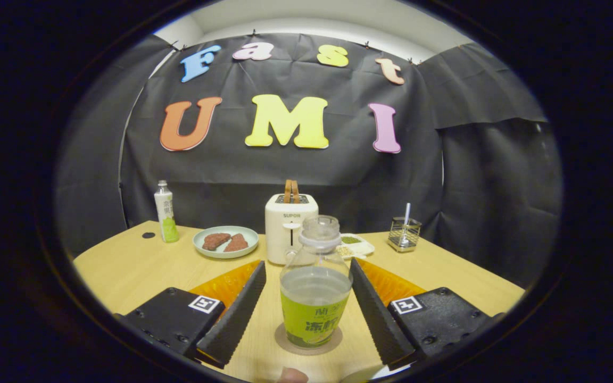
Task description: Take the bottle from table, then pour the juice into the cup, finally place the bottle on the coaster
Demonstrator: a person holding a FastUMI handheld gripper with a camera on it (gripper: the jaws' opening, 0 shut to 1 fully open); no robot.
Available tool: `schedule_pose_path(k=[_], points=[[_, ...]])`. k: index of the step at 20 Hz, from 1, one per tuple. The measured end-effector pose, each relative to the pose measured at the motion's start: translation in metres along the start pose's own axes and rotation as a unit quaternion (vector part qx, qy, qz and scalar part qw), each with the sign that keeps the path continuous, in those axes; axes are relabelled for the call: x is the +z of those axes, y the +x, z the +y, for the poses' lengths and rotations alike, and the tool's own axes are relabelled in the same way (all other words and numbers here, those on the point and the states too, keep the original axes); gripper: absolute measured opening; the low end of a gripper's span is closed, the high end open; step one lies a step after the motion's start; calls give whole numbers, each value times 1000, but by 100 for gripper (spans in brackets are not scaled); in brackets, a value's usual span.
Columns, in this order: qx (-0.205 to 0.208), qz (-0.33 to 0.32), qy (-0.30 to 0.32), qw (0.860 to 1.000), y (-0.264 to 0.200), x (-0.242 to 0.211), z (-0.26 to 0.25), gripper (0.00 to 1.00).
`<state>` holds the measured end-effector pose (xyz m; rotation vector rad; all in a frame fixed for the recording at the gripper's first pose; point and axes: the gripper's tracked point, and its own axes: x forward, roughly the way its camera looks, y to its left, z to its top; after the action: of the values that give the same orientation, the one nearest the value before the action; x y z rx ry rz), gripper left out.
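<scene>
A clear bottle [314, 287] with a green label and a clear cap stands upright on a round brown coaster [285, 343] on the wooden table [136, 271]. It holds pale juice up to about its shoulder. My gripper [307, 265] is open, and the bottle stands between the two black ribbed fingers [234, 314]. The left finger is clearly apart from the bottle. The right finger's tip is very close to the bottle's side; I cannot tell whether it touches.
Beyond the bottle is a white toaster [290, 226] with two slices in it. Left of it lie a pale plate [225, 250] with two brown pieces and a white-and-green bottle [165, 213]. A small food tray [357, 244] and a wire holder [404, 234] are to the right.
</scene>
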<state>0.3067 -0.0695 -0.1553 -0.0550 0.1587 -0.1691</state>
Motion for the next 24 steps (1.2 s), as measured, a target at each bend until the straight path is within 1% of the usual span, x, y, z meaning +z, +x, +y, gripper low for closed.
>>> schedule_pose_path(k=[3, 5, 9, 10, 14, 16, 18, 19, 21, 24], points=[[1, -7, -38, 999, -16, 30, -5, 100], [8, -23, -44, 999, -33, 58, -5, 100], [-8, -65, -54, 996, -76, 116, -20, 100], [-13, -73, -48, 996, -90, 128, -23, 100], [12, -89, -8, 996, -149, 161, -29, 100], [25, -92, 7, 995, -184, 167, -32, 100], [49, -93, 10, 994, -218, 169, -29, 100], [53, -94, 10, 994, -234, 167, -31, 100], [38, -99, 0, 994, -264, 160, -41, 100], [4, -86, -28, 996, -300, 139, -54, 100]])
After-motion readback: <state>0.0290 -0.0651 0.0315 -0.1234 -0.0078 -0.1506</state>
